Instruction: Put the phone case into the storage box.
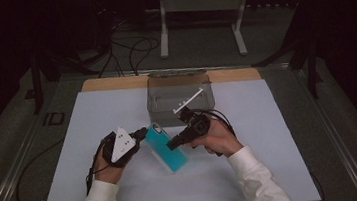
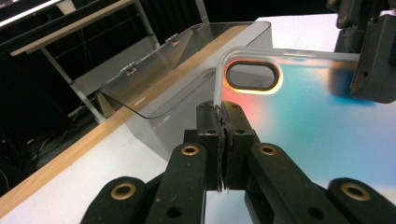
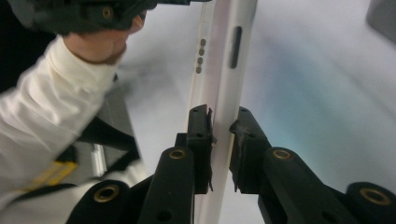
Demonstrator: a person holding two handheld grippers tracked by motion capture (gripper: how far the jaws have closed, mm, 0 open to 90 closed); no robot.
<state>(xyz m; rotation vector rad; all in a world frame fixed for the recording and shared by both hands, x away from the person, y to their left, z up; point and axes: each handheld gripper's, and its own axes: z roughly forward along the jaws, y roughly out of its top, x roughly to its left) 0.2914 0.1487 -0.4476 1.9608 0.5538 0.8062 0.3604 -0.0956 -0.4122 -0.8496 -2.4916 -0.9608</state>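
Teal phone case (image 1: 168,151) is what we hold between both tongs, lifted a little above the white tabletop (image 1: 100,189) near its middle, just in front of a clear box (image 1: 180,99). It is a thin rounded rectangle, with a glossy teal back that fades toward orange near its oval camera cutout (image 2: 252,75), and a translucent, pale rim. In the right gripper view that rim runs upward as a narrow white strip with a slot and a row of small round holes.

Our left tongs (image 2: 223,122) are closed on the rim close to the camera-cutout corner, jaws pressed together with the thin edge between them. Our right tongs (image 3: 220,127) sit astride the opposite long edge; the left jaw touches it, while a narrow gap shows at the right jaw, so we cannot tell whether they truly clamp it. A grey three-cornered plate (image 1: 122,144) tops the left gripper, and white sleeves (image 1: 254,173) cover our forearms.

Beyond the case stands the clear box, smoky transparent plastic with rounded corners, its hinged lid (image 2: 154,70) tilted open. The tabletop is a matte white sheet laid over a wooden board (image 1: 109,83) whose edge shows along the far side. Farther off, the room is dark: grey floor, black cables (image 1: 131,52), and a white metal frame (image 1: 202,12).
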